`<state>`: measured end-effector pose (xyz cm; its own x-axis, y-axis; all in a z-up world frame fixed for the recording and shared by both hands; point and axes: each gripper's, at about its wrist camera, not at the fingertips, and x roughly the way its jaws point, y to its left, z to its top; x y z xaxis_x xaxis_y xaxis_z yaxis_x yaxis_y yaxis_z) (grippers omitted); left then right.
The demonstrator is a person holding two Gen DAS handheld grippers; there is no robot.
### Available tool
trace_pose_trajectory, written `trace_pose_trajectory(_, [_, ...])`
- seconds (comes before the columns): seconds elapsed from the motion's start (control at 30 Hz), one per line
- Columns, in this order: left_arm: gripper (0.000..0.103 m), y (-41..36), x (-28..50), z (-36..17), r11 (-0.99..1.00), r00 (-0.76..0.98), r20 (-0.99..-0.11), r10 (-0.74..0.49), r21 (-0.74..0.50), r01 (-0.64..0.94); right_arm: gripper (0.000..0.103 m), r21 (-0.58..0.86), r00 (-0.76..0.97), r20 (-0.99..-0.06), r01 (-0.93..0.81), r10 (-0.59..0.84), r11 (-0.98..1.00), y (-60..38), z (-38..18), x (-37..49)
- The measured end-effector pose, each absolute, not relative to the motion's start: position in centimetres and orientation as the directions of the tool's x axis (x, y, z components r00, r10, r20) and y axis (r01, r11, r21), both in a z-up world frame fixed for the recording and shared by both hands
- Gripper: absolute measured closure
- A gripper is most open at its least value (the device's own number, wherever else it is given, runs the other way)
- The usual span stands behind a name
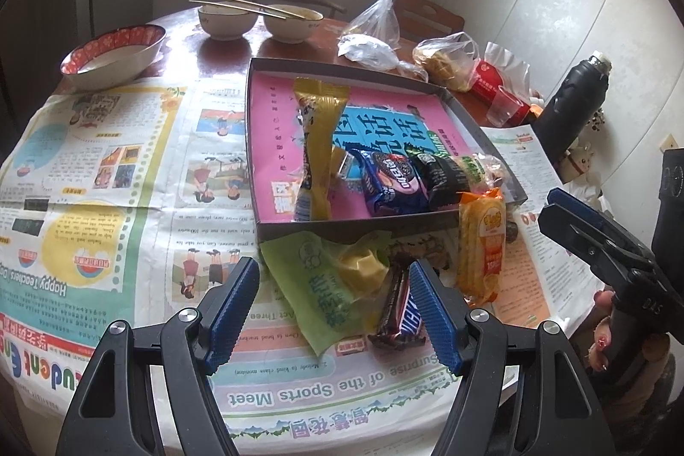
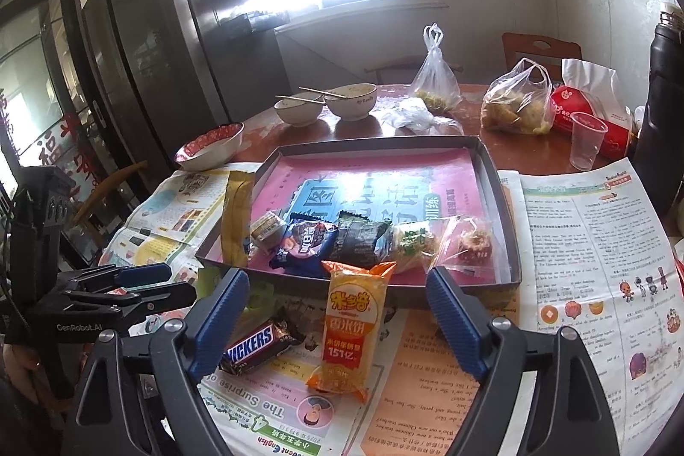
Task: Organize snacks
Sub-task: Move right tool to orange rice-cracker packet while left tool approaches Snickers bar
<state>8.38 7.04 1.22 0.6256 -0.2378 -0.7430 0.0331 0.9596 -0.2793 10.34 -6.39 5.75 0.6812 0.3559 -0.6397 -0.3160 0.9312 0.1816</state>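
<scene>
A shallow grey tray (image 2: 508, 216) lined in pink holds an Oreo pack (image 2: 308, 242), a black packet (image 2: 363, 242), a green-and-clear packet (image 2: 414, 242) and a long yellow packet (image 1: 318, 139). In front of it, an orange rice-cracker pack (image 2: 355, 323) leans on the tray's front wall between the fingers of my open right gripper (image 2: 337, 285); the pads do not touch it. A Snickers bar (image 1: 397, 310) and a green packet (image 1: 312, 285) lie on the newspaper under my left gripper (image 1: 333, 285), which is open and holds nothing.
Newspaper (image 1: 107, 178) covers the near table. Behind the tray stand a red-patterned bowl (image 1: 113, 54), two bowls with chopsticks (image 1: 260, 20), plastic bags (image 2: 513, 105), a red tissue pack (image 2: 598, 114), a clear cup (image 2: 585, 144) and a black flask (image 1: 573, 101).
</scene>
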Motion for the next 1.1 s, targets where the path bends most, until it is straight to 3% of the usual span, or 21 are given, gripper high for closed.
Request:
trace_pose_trajectory(0.67, [0.029, 6.6, 9.3, -1.5, 0.937, 0.549, -0.776, -0.310, -0.349, 0.037, 0.018, 0.160, 0.658, -0.672, -0.319, 0.339, 0.934, -6.3, 4.1, 9.8])
trace_pose_trajectory(1.1, [0.029, 4.8, 10.7, -2.6, 0.944, 0.532, -0.798, -0.282, -0.329, 0.006, 0.018, 0.145, 0.613, -0.726, -0.307, 0.312, 0.941, -6.0, 1.2, 10.5])
